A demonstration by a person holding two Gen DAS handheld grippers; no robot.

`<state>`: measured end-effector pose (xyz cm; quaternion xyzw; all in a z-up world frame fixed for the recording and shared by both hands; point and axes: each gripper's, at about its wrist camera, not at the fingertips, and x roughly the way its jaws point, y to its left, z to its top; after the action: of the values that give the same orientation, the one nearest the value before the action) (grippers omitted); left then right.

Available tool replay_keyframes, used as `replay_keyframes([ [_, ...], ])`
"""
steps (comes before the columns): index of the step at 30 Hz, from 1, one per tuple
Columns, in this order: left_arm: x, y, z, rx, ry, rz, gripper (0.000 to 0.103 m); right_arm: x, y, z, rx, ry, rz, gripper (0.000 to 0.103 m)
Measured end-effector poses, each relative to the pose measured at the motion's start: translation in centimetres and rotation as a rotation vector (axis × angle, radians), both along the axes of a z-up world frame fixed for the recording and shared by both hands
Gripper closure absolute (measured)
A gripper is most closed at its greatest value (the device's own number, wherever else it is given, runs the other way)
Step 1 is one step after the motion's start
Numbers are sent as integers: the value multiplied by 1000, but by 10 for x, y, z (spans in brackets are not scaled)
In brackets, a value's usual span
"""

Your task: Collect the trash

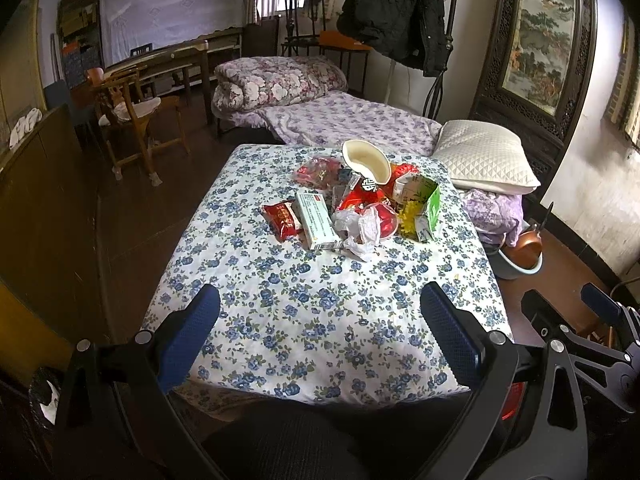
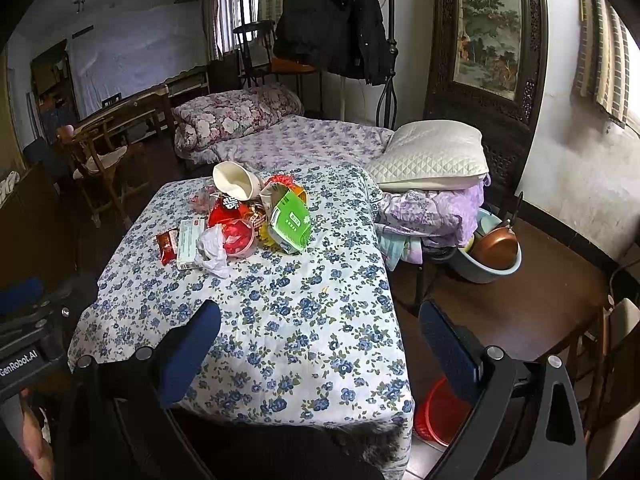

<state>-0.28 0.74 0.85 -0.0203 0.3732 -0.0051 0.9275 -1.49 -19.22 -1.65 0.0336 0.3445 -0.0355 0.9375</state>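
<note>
Mostly light, crinkly trash heaped at the far middle of the flowered table (image 1: 320,312): red snack wrapper (image 1: 282,219), stiff white box (image 1: 318,221), crumpled plastic bag (image 1: 362,230), green carton (image 1: 430,210), tipped white bowl (image 1: 366,160). Left gripper (image 1: 320,328) and right gripper (image 2: 320,340) both spread wide, empty, well short of heap. Best pinched by box edge or bunched folds of bag; slippery film likely

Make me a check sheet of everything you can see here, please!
Surface: table in blue-flowered cloth, near half bare.
Job's things: trash pile at far end: white bowl, green carton, red wrapper, crumpled plastic; red basket on floor.
Clutter: basin of dishes.
Grippers: left gripper and right gripper open, empty.
Cables: nothing seen.
Surroundings: bed, pillow, black jacket.
</note>
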Motion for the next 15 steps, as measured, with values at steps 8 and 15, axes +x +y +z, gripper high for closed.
replay_keyframes([
  [8, 0, 1, 0, -4, 1, -1, 7, -1, 1, 0, 1, -1, 6, 6],
  [15, -1, 1, 1, -4, 1, -1, 7, -2, 3, 1, 3, -3, 10, 6],
])
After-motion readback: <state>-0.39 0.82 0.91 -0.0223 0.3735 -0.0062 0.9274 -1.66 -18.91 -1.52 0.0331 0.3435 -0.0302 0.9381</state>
